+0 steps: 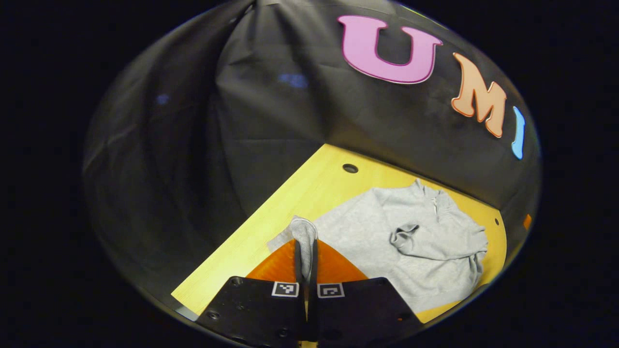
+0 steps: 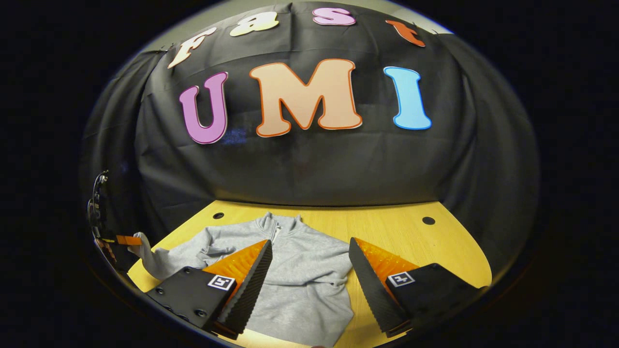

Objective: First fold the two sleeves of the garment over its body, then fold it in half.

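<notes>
Wooden table [image 2: 387, 232] spread across the booth, bare along its far and right-hand parts. On it a grey garment [image 2: 300, 270], lying flat with the collar toward the far wall and the hem toward the near edge, so its long axis runs near to far. One sleeve [image 1: 416, 237] already lies crumpled across the body in the left gripper view. The other sleeve [image 1: 303, 234] drawn out to the left side of the garment, its cuff pinched between the closed fingers of the left hand-held gripper [image 1: 306, 251], lifted a little off the table. Seen from the right gripper view, that same cuff raised at the far left edge [image 2: 140, 241]. Right hand-held gripper [image 2: 309, 270] held above the garment's near half, fingers spread wide and holding nothing. Key relation: body of the garment lies to the right of the left hand-held gripper, so the held sleeve probably needs carrying rightward across the long axis to land on the chest. Left hand clearly the one placed for this; right one better placed for the later fold in half.
</notes>
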{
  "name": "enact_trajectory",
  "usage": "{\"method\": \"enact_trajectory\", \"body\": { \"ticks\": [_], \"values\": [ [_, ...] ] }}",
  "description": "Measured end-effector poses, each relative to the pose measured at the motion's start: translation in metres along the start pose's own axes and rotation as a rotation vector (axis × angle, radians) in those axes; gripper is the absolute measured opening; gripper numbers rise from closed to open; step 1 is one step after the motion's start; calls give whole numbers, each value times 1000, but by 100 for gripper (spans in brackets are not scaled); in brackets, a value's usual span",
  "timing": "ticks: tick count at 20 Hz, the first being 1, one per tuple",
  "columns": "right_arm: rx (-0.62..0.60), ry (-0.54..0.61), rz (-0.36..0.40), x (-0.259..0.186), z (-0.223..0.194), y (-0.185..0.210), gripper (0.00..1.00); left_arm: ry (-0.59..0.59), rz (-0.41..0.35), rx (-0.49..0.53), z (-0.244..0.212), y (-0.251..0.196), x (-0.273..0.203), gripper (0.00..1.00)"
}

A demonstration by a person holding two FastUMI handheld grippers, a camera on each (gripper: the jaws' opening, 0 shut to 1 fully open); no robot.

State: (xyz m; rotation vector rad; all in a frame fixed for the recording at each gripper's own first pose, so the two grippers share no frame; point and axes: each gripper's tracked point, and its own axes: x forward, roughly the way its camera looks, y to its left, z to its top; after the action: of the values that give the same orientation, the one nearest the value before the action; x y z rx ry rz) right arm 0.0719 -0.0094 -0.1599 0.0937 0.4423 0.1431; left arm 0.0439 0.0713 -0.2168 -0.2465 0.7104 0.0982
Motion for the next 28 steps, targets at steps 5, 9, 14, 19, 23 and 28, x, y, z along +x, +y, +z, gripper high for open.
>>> {"method": "enact_trajectory", "body": {
  "ticks": [5,9,14,19,23,28],
  "values": [
    [19,-9,-60,-22,-6,-36,98,-48,-104,58,36,-70,15,0],
    [55,-4,-113,-38,-13,-68,98,-76,-191,98,56,-136,25,0],
    [83,9,-162,-56,-21,-102,98,-74,-301,158,56,-218,29,0],
    [87,21,-188,-67,-27,-125,98,-75,-383,213,49,-286,26,0],
    [83,33,-194,-74,-31,-138,98,-74,-429,240,43,-334,26,0],
    [85,57,-204,-80,-41,-155,98,-28,-487,271,14,-388,28,2]
  ]
}}
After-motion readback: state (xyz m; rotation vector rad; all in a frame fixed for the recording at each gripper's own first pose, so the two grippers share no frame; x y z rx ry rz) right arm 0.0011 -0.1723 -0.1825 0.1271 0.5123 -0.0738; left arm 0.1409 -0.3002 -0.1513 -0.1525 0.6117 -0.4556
